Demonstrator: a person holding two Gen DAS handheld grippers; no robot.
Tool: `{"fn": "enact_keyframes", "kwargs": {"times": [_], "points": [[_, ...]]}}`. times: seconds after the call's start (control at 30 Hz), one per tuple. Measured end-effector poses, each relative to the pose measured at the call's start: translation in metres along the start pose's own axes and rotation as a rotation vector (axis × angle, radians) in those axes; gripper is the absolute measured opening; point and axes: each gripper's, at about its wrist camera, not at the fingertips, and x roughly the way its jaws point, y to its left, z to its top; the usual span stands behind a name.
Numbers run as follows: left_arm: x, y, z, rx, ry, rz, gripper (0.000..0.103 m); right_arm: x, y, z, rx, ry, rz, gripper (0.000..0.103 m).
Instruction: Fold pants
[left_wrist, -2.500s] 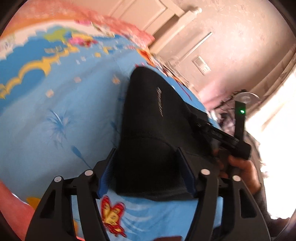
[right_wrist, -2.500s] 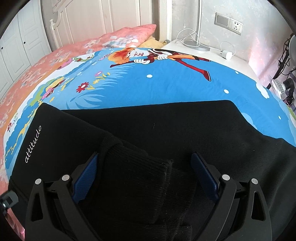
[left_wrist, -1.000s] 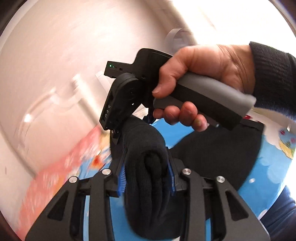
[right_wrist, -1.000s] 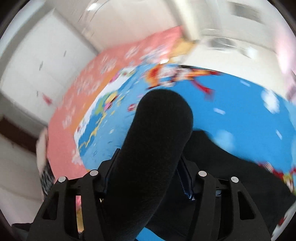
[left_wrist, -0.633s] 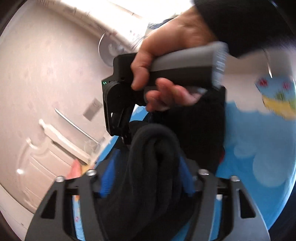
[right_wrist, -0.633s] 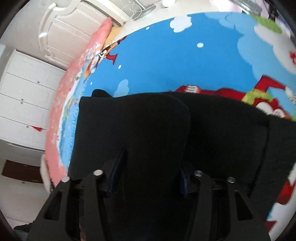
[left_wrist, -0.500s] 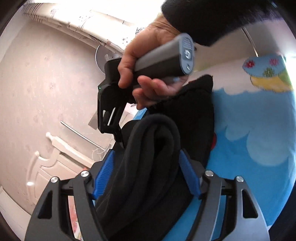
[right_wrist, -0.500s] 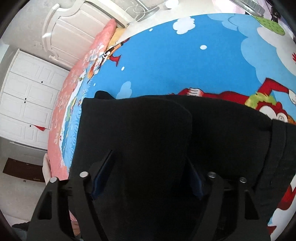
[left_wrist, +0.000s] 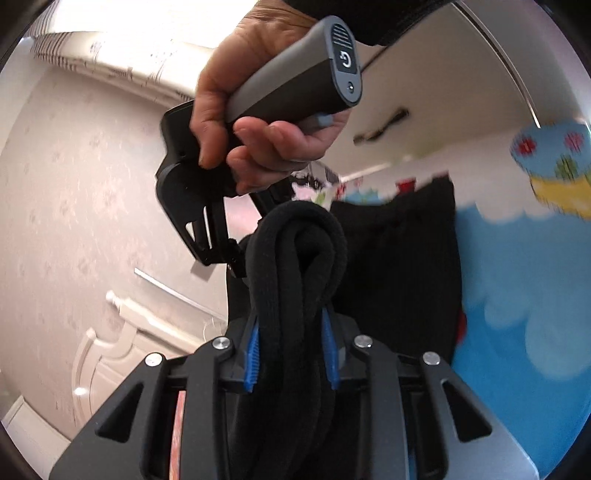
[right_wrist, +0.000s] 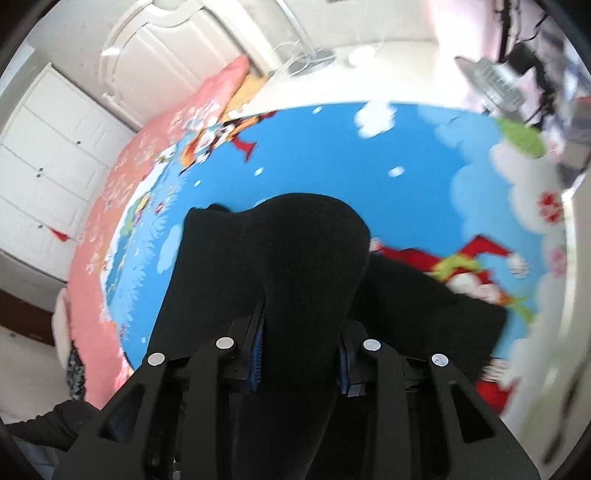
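In the left wrist view, your left gripper (left_wrist: 291, 350) has just clenched its fingers on a thick bunched fold of the black pants (left_wrist: 399, 273), lifting it for the fold-over; your right hand (left_wrist: 266, 122) hovers above. In the right wrist view, your right gripper (right_wrist: 301, 354), tilted down, has likewise just clamped the pants over the bed (right_wrist: 424, 177).

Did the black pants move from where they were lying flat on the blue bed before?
Yes. The black pants, once flat on the blue bedsheet, now bunch upward between both grippers' closing pads.

black pants (left_wrist: 295, 266) in left gripper (left_wrist: 291, 350)
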Motion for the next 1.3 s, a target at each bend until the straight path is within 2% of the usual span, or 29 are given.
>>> {"fn": "enact_keyframes", "kwargs": {"times": [0.1,0.3,0.53,0.67,0.8,0.83,0.87,0.97,1.03,1.07,1.1,1.13,1.17,1.2,1.27,1.3], "points": [[0.008,-0.008,0.017,0.014,-0.02,-0.017,0.028,-0.009,-0.021,-0.002,0.038,-0.006,-0.041,0.031],[0.016,-0.039,0.04,0.065,-0.024,-0.054,0.027,-0.008,-0.06,-0.018,0.12,-0.021,-0.038,0.03],[0.007,-0.059,0.048,0.084,-0.027,-0.073,0.027,-0.023,-0.068,-0.04,0.112,-0.088,-0.099,0.029],[0.005,-0.077,0.039,0.14,-0.047,-0.068,0.027,-0.006,-0.081,-0.06,0.133,-0.075,-0.168,0.03],[0.004,-0.075,0.037,0.122,-0.06,-0.086,0.028,-0.006,-0.084,-0.075,0.148,-0.12,-0.162,0.03],[0.002,-0.072,0.037,0.112,-0.067,-0.1,0.032,-0.007,-0.082,-0.077,0.143,-0.126,-0.172,0.03],[0.001,-0.069,0.036,0.093,-0.075,-0.128,0.041,-0.008,-0.08,-0.078,0.144,-0.135,-0.183,0.03],[-0.015,-0.045,0.029,-0.01,-0.097,-0.204,0.055,-0.015,-0.07,-0.081,0.128,-0.173,-0.245,0.031],[-0.032,-0.015,0.02,-0.155,-0.116,-0.312,0.057,-0.023,-0.062,-0.085,0.119,-0.189,-0.287,0.032],[-0.038,0.0,0.013,-0.23,-0.111,-0.362,0.057,-0.031,-0.056,-0.088,0.117,-0.211,-0.316,0.035],[-0.043,0.023,0.001,-0.343,-0.099,-0.425,0.057,-0.039,-0.05,-0.092,0.116,-0.237,-0.342,0.037],[-0.044,0.041,-0.008,-0.435,-0.087,-0.467,0.057,-0.045,-0.046,-0.094,0.118,-0.262,-0.364,0.044],[-0.04,0.069,-0.022,-0.573,-0.061,-0.506,0.057,-0.054,-0.041,-0.1,0.129,-0.3,-0.396,0.058],[-0.032,0.089,-0.03,-0.665,-0.04,-0.517,0.057,-0.059,-0.037,-0.106,0.145,-0.329,-0.42,0.062],[-0.002,0.131,-0.044,-0.85,0.008,-0.56,0.055,-0.068,-0.024,-0.119,0.183,-0.384,-0.46,0.064],[0.012,0.142,-0.046,-0.897,0.02,-0.582,0.054,-0.069,-0.015,-0.124,0.18,-0.404,-0.46,0.064]]}}
